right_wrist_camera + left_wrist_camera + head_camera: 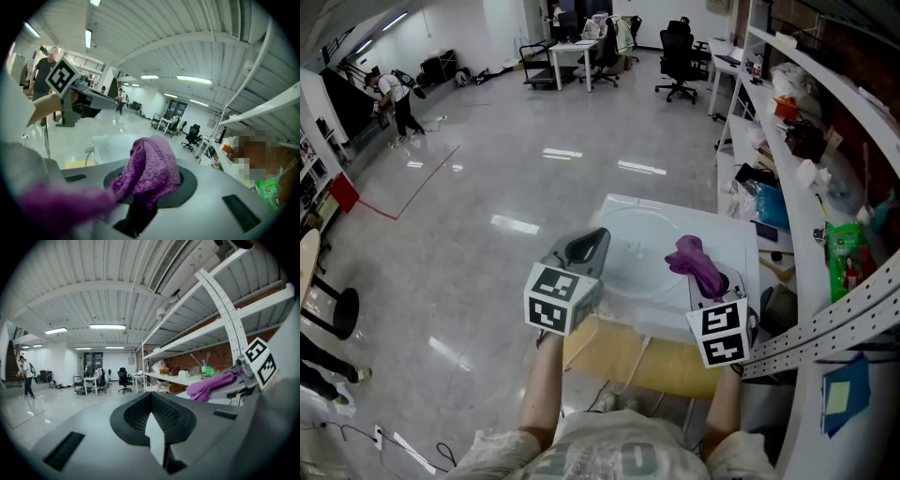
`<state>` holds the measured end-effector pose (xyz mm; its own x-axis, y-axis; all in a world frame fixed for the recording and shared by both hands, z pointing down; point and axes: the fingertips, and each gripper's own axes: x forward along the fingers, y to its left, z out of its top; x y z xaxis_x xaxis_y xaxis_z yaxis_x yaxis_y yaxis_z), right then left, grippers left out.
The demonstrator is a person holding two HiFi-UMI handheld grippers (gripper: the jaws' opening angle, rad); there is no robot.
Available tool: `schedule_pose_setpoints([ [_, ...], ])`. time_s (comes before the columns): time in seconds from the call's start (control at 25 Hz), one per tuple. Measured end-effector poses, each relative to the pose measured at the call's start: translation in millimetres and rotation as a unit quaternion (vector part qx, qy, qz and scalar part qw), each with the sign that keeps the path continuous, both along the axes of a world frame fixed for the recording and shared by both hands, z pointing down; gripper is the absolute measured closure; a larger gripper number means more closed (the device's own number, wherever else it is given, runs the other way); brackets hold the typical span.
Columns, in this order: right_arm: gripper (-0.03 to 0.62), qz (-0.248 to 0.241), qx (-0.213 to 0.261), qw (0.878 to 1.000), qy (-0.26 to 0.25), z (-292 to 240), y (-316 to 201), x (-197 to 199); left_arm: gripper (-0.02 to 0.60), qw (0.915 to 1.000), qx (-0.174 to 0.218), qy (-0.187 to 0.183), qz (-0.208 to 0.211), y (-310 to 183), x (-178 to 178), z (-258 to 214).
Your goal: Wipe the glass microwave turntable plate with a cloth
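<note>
Clamping the purple cloth (151, 169), the right tongs (149, 190) hover by the glass plate (628, 246).

A person is wearing a pale short-sleeved T-shirt (614, 452) with large faded lettering running across the chest. The left gripper (589, 244) is showing a smooth grey shell that is tapering to a point, with black ribbed pads (165, 414) sitting in a dark oval recess and narrow black slots (63, 451) lying along its flanks. The right gripper (718, 296) is showing the same grey shell. Each is carrying a white cube, the left cube (562, 298) and the right cube (719, 334), printed with black square markers.
</note>
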<state>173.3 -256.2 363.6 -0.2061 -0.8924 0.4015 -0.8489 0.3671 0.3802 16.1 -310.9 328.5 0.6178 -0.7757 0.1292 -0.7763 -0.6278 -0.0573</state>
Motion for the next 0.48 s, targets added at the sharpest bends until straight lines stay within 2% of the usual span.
schedule_pose_setpoints([
  [0.12,0.543,0.001,0.041,0.997,-0.072,-14.7,9.1,-6.2,0.580,0.9990,0.017,0.039,0.014,30.8,13.6,-13.6],
  [0.28,0.543,0.004,0.082,0.983,-0.164,-28.3,26.6,-4.1,0.580,0.9966,0.031,0.060,0.048,57.8,32.4,-16.1],
  [0.36,0.543,0.012,0.086,0.979,-0.183,-25.3,36.8,6.3,0.580,0.9950,0.028,0.076,0.058,68.5,36.7,-20.2],
  [0.48,0.543,0.020,0.069,0.978,-0.196,-7.9,54.7,21.9,0.580,0.9949,0.021,0.078,0.060,84.4,36.0,-17.9],
])
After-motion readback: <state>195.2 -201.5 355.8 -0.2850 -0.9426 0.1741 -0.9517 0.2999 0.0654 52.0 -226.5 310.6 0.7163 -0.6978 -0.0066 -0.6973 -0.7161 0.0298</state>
